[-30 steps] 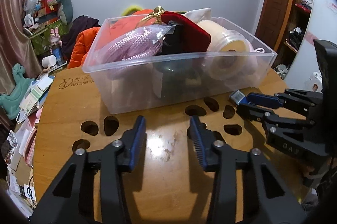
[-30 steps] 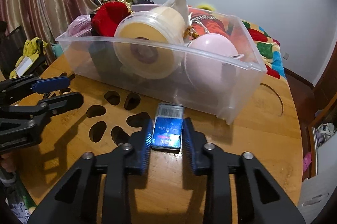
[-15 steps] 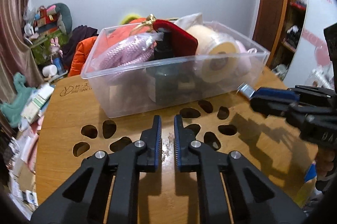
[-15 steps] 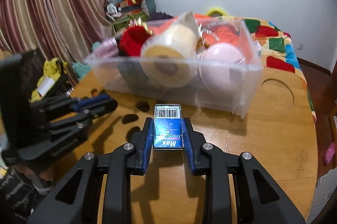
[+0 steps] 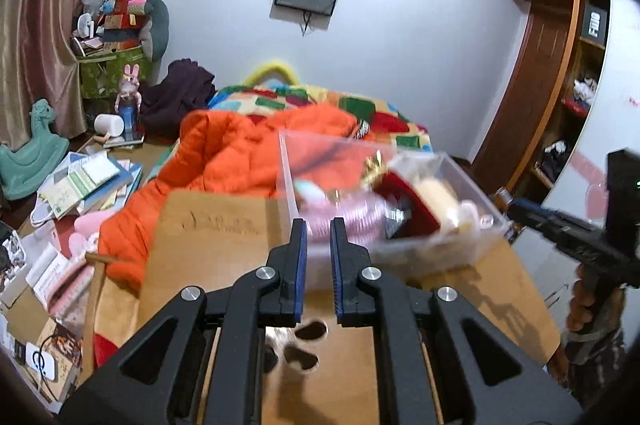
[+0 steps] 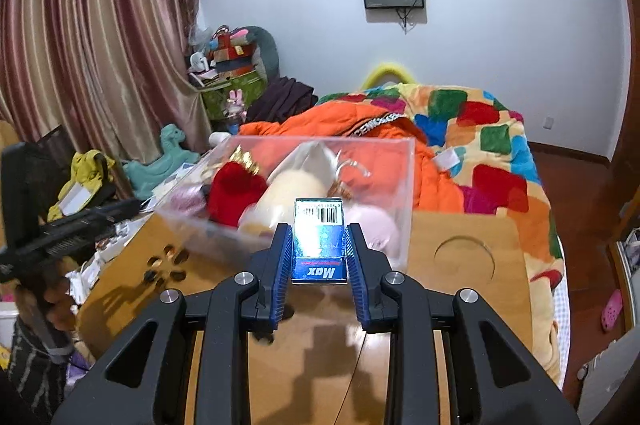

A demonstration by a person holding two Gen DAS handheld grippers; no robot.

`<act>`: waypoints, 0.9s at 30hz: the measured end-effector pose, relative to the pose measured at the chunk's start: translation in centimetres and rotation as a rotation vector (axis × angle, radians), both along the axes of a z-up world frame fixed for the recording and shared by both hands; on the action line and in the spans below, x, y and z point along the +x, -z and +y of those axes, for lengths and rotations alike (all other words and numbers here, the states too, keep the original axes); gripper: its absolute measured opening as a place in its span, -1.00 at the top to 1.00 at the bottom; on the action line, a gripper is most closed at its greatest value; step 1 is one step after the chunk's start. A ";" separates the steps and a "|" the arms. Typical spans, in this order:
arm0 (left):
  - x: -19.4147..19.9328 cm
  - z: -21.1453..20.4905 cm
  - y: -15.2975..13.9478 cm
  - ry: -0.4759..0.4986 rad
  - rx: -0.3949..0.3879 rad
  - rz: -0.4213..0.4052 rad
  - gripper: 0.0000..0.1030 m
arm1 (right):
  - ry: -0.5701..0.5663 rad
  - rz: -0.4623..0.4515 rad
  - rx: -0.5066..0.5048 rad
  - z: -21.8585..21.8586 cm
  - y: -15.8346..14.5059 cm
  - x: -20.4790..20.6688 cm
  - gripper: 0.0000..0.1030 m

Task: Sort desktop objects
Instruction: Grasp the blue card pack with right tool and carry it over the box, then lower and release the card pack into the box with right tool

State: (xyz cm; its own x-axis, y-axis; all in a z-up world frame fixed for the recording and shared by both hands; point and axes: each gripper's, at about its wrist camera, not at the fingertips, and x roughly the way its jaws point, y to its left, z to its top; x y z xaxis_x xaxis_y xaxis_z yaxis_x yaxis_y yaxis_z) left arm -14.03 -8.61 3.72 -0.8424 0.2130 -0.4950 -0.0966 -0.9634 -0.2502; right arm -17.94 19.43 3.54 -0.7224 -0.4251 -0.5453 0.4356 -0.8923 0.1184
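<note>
Right gripper (image 6: pixel 318 257): clamped on the small blue box (image 6: pixel 319 241), pads against its two long sides, barcode end pointing away, "Max" end nearest the camera.
Blue box: off the counter (image 6: pixel 472 289), held just short of the near wall of the clear bin (image 6: pixel 406 193) and about level with its rim.
Left gripper (image 5: pixel 318 265): closed with nothing between the pads, only a narrow slit left; aimed at the bin's near-left corner.
Step in hand (judged): carrying the box over the rim for a drop inside.
Doing it well (judged): box best kept level and cleared fully above the near wall before going forward; release only over a gap in the contents, low enough not to bounce out.
Bin contents: already heaped, with a red plush piece (image 6: pixel 234 195), a cream tape roll (image 6: pixel 296 191), a pink round thing (image 6: pixel 376 225) and a pink corded bundle (image 5: pixel 348 217); piled close to the rim.
Landing room (judged): little; the spot behind the pink round thing, toward the bin's far-right corner, looked least crowded.
Edges: bin's far wall close to the counter's far edge, an orange jacket (image 6: pixel 432 181) and a patchwork bed (image 6: pixel 496 145) right behind it; a push on the bin risked sliding it that way.
Open room: bare counter right of the bin, around a round recess (image 6: pixel 464 257); cut-out holes (image 6: pixel 166 265) left of the bin, in front of the left gripper as seen from the right wrist.
Clearance between grippers: well apart, one either side of the bin's near wall.
</note>
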 end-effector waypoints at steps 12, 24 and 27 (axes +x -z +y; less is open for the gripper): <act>-3.7 3.2 -1.7 0.064 -0.113 0.003 0.80 | 0.018 -0.041 0.041 -2.2 1.2 -5.1 0.52; -5.1 5.9 0.3 0.141 -0.128 -0.062 0.72 | 0.024 0.049 0.221 -4.5 1.8 -4.2 0.50; -4.5 6.0 -0.2 0.138 -0.135 -0.048 0.38 | 0.036 0.061 0.208 -4.1 1.4 -3.8 0.20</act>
